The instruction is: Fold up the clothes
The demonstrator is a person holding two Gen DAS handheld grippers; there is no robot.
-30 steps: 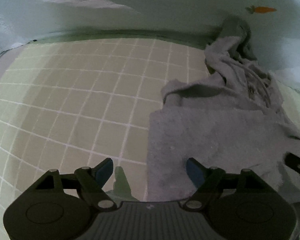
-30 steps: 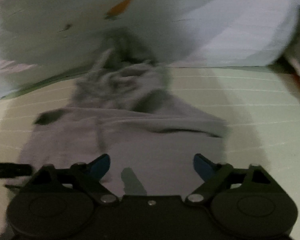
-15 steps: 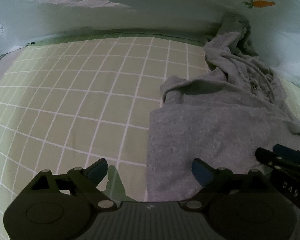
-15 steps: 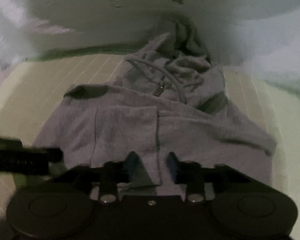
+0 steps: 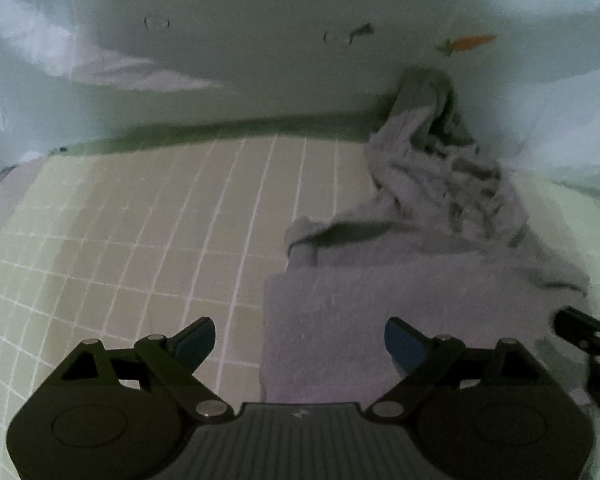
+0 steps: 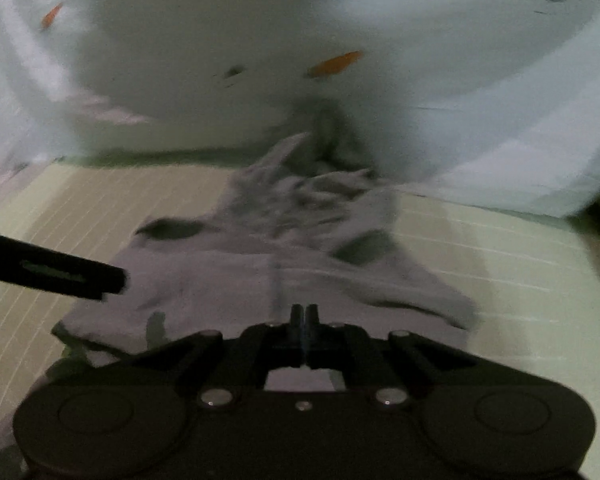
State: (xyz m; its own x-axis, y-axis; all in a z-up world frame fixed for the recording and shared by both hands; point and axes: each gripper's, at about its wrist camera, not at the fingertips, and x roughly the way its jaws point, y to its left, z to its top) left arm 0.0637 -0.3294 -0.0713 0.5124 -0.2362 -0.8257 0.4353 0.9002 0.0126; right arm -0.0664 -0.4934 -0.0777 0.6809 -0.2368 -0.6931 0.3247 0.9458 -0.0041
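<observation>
A: Where does the grey hoodie point(image 5: 412, 292) lie?

B: It lies on a pale green sheet with a white grid point(image 5: 172, 216). In the left wrist view it fills the area from 1 to 5 o'clock of centre, its flat lower part near the camera and its crumpled hood end pushed up at 1 o'clock against a white cover printed with small carrots point(image 5: 260, 64).

A: And the left gripper point(image 5: 300, 338)?

B: Its jaws stand wide apart and grasp nothing. The blue pad point(image 5: 400, 344) at 5 o'clock hovers over the hoodie's near left part, while the other pad, at 7 o'clock, is over bare sheet. The garment's left edge runs between them.

A: What of the right gripper point(image 6: 304, 312)?

B: Its two fingers are pressed together at the middle of the right wrist view, just below centre. They sit over the hoodie's point(image 6: 260, 272) lower front, near a dark seam line that runs up toward 12 o'clock. The picture is blurred, so nobody can tell whether a pinch of cloth is caught between the pads.

A: Are the two tools near each other?

B: Yes. In the right wrist view one finger of the left gripper point(image 6: 52, 272) reaches in from 9 o'clock, over the hoodie's left side
</observation>
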